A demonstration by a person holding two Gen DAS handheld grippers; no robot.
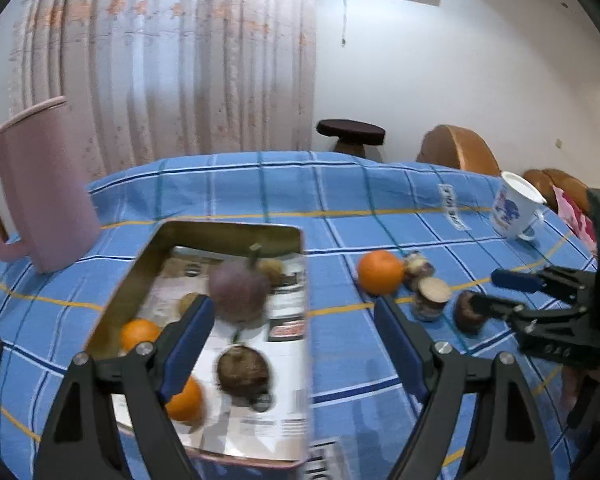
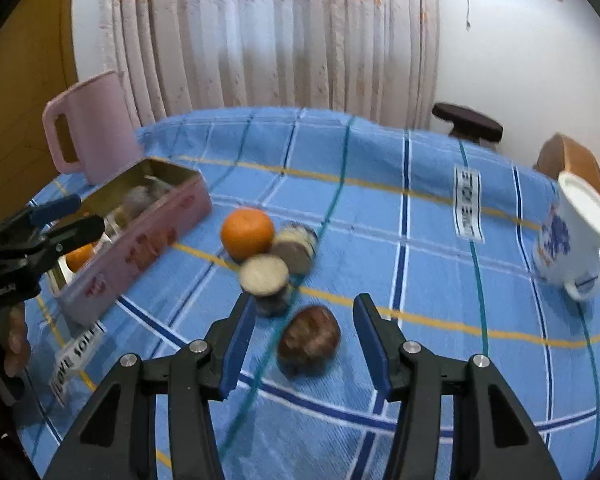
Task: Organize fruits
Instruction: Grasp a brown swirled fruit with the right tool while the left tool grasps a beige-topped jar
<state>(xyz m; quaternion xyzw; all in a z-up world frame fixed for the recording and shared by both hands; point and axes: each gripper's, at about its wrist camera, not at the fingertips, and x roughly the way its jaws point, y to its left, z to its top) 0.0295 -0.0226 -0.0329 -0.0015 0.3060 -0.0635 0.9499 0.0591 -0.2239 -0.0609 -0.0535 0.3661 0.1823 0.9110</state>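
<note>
The pink rectangular metal tin (image 1: 236,236), gold inside and lined with printed paper, lies on the table's blue checked cloth (image 2: 380,208) in the lower left of the left wrist view, its long axis running from the bottom edge up toward the curtain. In it lie two oranges, a purple round fruit (image 1: 239,292) with its stem up and a dark brown round fruit (image 1: 243,372).

The left gripper (image 1: 296,344) hangs above the tin with its fingers spread wide and nothing between them.

Right of the tin, apart from it, a loose orange (image 2: 247,233) touches two small round jars (image 2: 278,264) lying on their sides, pale ends toward the camera.

Just below them a dark brown fruit (image 2: 309,340) rests on the cloth; the right gripper (image 2: 300,340) has its fingers partly open on either side of it, not pressing on it.

A pink plastic jug (image 2: 90,128) stands behind the tin at upper left, a white mug with blue print (image 2: 572,240) at far right.
</note>
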